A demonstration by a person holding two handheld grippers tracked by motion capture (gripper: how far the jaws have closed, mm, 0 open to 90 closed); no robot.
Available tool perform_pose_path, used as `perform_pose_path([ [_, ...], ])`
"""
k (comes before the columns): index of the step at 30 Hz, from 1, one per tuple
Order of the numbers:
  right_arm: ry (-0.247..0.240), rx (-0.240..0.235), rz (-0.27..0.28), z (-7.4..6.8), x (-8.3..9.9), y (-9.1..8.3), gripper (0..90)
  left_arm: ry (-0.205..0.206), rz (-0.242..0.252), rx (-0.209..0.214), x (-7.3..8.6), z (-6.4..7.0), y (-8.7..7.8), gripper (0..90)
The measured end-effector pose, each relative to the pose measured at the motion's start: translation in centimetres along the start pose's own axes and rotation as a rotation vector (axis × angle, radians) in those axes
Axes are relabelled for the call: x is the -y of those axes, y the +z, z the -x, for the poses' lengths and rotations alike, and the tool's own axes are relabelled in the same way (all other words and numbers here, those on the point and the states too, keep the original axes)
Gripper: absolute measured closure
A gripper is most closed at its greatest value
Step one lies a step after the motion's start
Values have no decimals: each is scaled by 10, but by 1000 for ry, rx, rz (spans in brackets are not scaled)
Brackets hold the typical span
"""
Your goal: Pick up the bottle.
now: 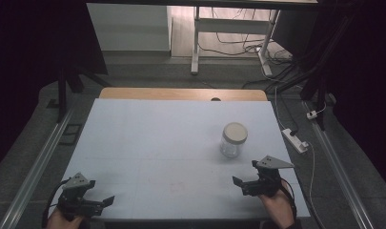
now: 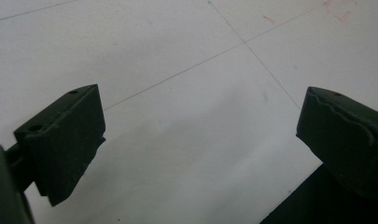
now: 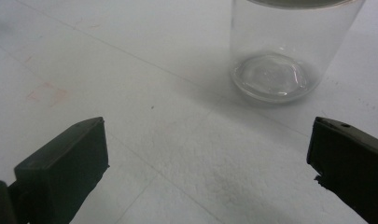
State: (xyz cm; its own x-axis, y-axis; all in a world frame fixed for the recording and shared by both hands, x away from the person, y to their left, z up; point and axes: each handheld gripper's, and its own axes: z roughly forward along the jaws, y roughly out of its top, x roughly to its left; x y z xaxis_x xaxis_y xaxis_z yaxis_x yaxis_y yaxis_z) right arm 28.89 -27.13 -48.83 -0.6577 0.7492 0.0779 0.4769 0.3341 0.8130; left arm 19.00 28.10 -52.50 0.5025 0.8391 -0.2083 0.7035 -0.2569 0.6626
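Observation:
A clear glass jar [image 1: 233, 139] with a pale lid stands upright on the right half of the white table [image 1: 157, 143]. My right gripper [image 1: 245, 174] hovers near the front right edge, a short way in front of the jar, jaws wide apart and empty. In the right gripper view the jar [image 3: 280, 56] stands ahead and to the right of the open gripper [image 3: 207, 158]. My left gripper [image 1: 101, 198] sits at the front left corner, open with nothing held. The left gripper view has the open gripper [image 2: 198, 130] over bare table surface.
A wooden strip [image 1: 181, 94] runs along the table's far edge. A white power strip [image 1: 295, 140] and cables lie on the floor to the right. Metal rails [image 1: 38, 162] flank the table. A desk frame [image 1: 228, 43] stands beyond.

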Motion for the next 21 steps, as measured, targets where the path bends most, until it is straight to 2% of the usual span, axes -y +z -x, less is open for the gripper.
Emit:
perform_pose_path([
  [7,23,-9,0,1,-6,8,0,1,4,7,0,0,0,21],
  [10,64,-18,12,4,-11,13,0,3,5,7,0,0,0,21],
  [17,54,-2,13,9,-18,19,0,-1,6,12,0,-1,-1,20],
  [21,68,-2,11,13,-24,26,0,-2,6,14,0,-1,-1,20],
])
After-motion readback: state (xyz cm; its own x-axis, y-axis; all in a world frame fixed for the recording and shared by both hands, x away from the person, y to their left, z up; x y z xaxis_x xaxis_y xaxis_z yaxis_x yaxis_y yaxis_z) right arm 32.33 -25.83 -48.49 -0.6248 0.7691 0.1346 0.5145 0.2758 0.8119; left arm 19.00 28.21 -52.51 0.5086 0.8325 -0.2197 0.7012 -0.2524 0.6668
